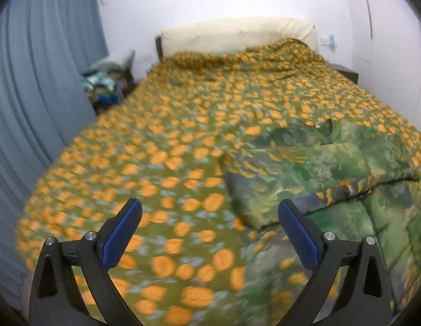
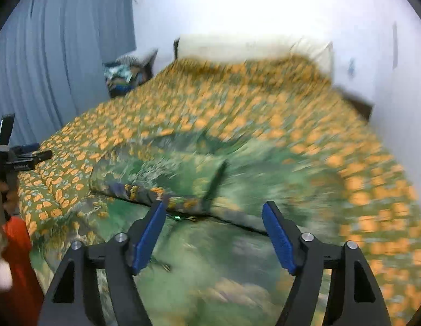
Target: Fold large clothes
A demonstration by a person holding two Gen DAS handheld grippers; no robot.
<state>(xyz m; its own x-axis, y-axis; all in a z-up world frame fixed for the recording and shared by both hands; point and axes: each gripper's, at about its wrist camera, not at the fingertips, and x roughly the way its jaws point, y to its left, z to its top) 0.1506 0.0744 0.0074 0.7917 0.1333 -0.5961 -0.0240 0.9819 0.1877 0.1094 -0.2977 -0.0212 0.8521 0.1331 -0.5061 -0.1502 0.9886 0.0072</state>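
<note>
Green garment lying bunched near foot edge of bed, fold ridge running crosswise. Right gripper being held wide, empty, nearer; left gripper wide, empty, garment to its right.

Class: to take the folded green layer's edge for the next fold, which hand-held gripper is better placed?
Probably right: the right hand-held gripper hovers open at the folded edge. The left hand-held gripper faces mostly orange quilt.
</note>
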